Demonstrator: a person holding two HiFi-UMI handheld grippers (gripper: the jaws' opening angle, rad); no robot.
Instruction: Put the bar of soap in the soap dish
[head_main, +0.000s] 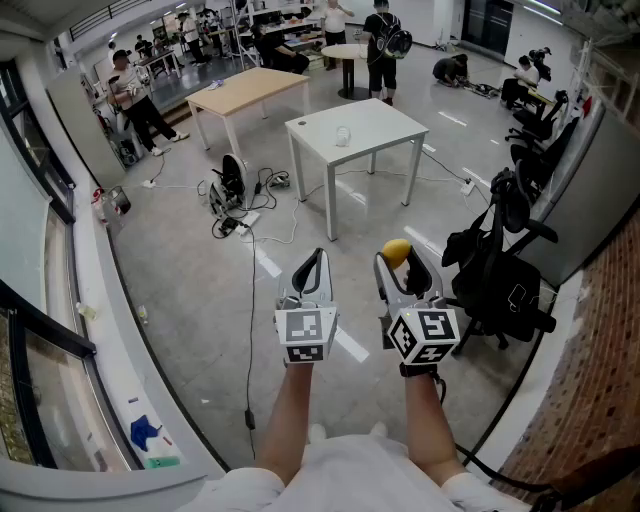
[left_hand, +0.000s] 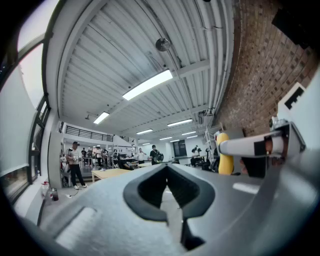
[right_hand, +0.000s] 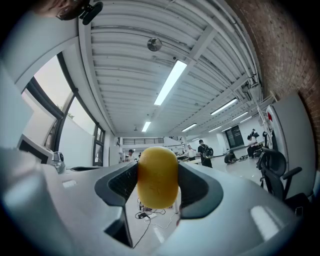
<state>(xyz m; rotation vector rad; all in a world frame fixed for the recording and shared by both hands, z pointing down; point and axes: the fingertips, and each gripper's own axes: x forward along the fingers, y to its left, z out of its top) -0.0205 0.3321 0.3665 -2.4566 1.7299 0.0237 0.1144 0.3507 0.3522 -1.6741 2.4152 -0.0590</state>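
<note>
A yellow oval bar of soap (head_main: 397, 251) sits between the jaws of my right gripper (head_main: 402, 262), which is shut on it and held level above the floor. In the right gripper view the soap (right_hand: 157, 176) fills the gap between the dark pads (right_hand: 120, 182). My left gripper (head_main: 312, 264) is beside it, its jaws together at the tips with nothing between them. In the left gripper view the soap (left_hand: 225, 156) shows at the right. A small pale object (head_main: 343, 135), perhaps the soap dish, stands on the white table (head_main: 385, 125) ahead.
Cables and a power strip (head_main: 240, 215) lie on the floor left of the white table. A wooden table (head_main: 250, 90) stands further back. Black office chairs with bags (head_main: 495, 270) are close on the right. A window ledge (head_main: 110, 330) runs along the left. Several people stand far off.
</note>
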